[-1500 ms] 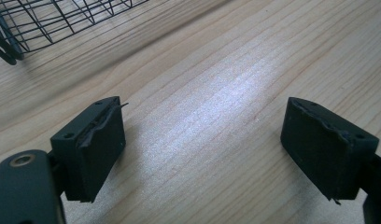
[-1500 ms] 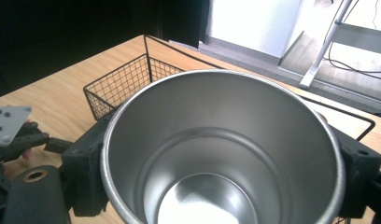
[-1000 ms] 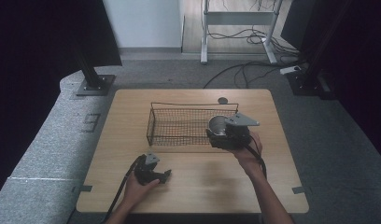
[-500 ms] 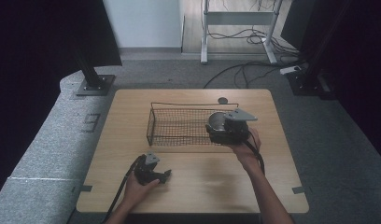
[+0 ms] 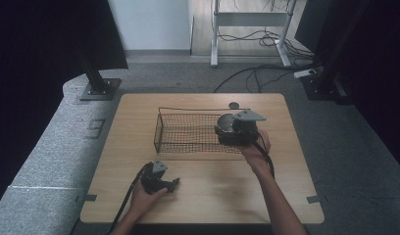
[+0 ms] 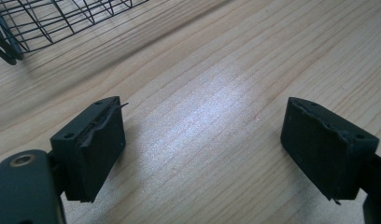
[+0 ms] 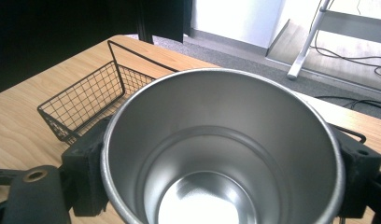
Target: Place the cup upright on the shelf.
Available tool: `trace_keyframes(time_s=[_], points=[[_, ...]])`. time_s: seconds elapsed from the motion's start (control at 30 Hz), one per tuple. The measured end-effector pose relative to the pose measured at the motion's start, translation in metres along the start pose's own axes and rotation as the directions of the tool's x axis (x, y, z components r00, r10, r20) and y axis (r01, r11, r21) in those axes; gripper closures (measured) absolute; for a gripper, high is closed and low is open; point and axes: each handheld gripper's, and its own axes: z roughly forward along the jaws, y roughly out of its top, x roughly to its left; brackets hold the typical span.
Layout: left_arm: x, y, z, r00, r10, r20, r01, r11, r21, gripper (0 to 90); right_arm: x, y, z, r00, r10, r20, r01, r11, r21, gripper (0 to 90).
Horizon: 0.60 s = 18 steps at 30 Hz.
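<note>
A shiny steel cup [image 7: 216,140] stands upright and empty between the jaws of my right gripper [image 7: 221,172], which is shut on its sides. In the high view the right gripper [image 5: 226,129] holds the cup [image 5: 224,121] at the right end of the black wire basket [image 5: 188,132]. I cannot tell whether the cup touches the basket's floor. My left gripper [image 5: 171,184] rests low on the wooden table [image 5: 212,196] near its front left. Its jaws stand wide open with only bare wood between them, and the left gripper [image 6: 202,149] is in front of a basket corner [image 6: 44,18].
A small grey round disc [image 5: 234,105] lies on the table just behind the basket. In the right gripper view the basket [image 7: 81,105] stretches away to the left. Black stands, a metal frame and cables occupy the floor beyond the table.
My right gripper has carried the cup a little farther from the person and slightly left, over the basket's right end. The left gripper has stayed put.
</note>
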Motion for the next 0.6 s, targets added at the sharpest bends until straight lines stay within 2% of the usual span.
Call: trace_keyframes(time_s=[0.4, 0.6], points=[[0.0, 0.0, 0.0, 1.0, -0.001, 0.001, 0.001, 1.0, -0.002, 13.7, -0.004, 0.005, 0.015, 0.9998, 0.012, 0.013, -0.012, 1.0, 0.017, 14.2], [0.0, 0.0, 0.0, 1.0, -0.001, 0.001, 0.001, 1.0, -0.002, 13.7, -0.007, 0.008, 0.023, 0.9993, 0.013, 0.034, -0.014, 0.999, 0.031, 14.2]])
